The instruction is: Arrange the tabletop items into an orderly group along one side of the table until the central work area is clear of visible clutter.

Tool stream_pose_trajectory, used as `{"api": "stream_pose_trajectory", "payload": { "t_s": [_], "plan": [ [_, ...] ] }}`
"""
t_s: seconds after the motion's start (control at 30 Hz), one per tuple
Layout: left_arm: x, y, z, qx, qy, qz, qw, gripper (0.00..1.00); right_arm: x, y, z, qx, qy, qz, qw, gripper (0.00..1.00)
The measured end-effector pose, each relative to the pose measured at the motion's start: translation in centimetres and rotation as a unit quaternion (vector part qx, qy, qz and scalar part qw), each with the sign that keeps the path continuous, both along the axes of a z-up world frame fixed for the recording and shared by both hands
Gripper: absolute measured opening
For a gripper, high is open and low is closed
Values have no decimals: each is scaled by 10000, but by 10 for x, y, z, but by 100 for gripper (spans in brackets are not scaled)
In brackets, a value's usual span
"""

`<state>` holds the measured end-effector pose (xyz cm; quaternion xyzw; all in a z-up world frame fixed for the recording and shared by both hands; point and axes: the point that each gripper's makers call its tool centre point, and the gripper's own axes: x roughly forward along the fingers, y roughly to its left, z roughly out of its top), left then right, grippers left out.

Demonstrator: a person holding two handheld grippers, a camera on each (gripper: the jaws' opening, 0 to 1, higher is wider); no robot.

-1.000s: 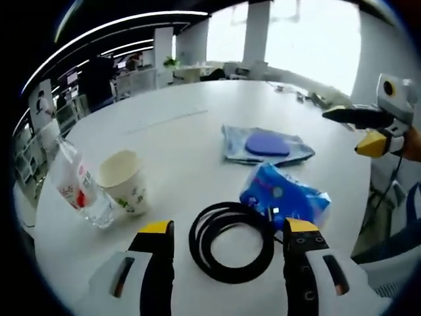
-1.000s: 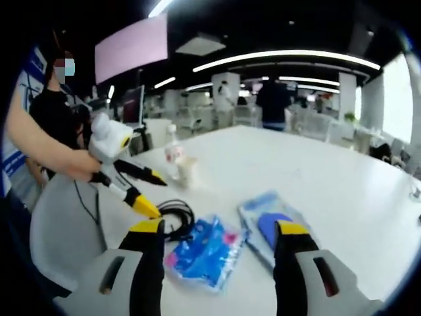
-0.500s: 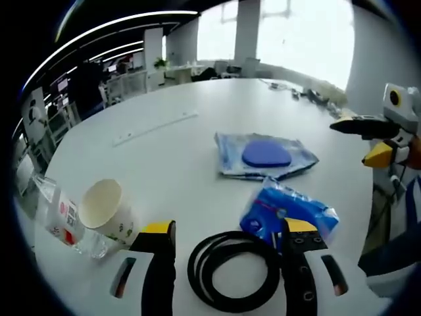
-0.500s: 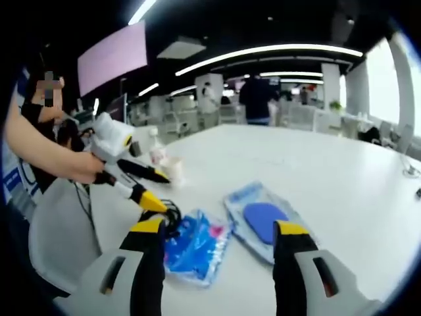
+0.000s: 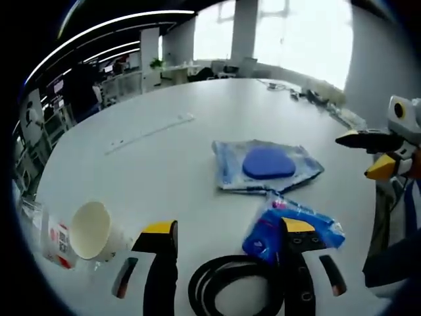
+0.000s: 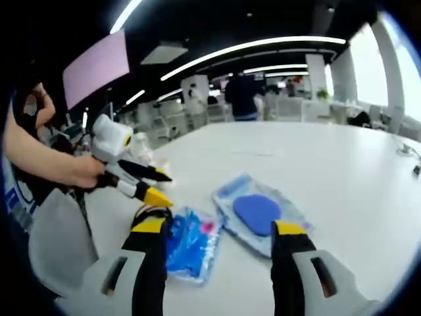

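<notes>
A coiled black cable lies on the white table between the jaws of my open left gripper. Right of it sits a bright blue crinkled packet, and beyond that a clear pouch with a blue oval pad. A paper cup lies tipped on its side at the left beside a plastic bottle. My right gripper stands open above the packet and the pouch. The left gripper also shows in the right gripper view, held by a hand, with the cable under it.
The round white table stretches far beyond the items. The right gripper enters the left gripper view at the right edge. Small cables and clutter lie at the table's far rim. Office desks, chairs and a standing person fill the background.
The left gripper's camera has drawn closer and lower over the cable, so cup and bottle slid toward the left edge. The right gripper's view has swung slightly; the items themselves lie as before.
</notes>
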<state>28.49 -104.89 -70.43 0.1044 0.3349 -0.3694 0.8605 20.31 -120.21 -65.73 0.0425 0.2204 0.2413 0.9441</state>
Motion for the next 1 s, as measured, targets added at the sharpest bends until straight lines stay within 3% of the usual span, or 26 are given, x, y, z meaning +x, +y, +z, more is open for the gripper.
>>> {"api": "stream_pose_trajectory", "payload": {
  "t_s": [0.47, 0.7, 1.0],
  "plan": [
    [17, -11, -13, 81, 164, -124, 9998, 56, -4, -20, -17, 127, 294, -360, 9988, 59],
    [25, -17, -12, 25, 202, -72, 9998, 54, 9, -34, -21, 516, 394, -771, 9949, 56],
    [27, -25, -14, 77, 223, -137, 9996, 54, 23, -43, -19, 596, 389, -969, 9928, 54]
  ]
}}
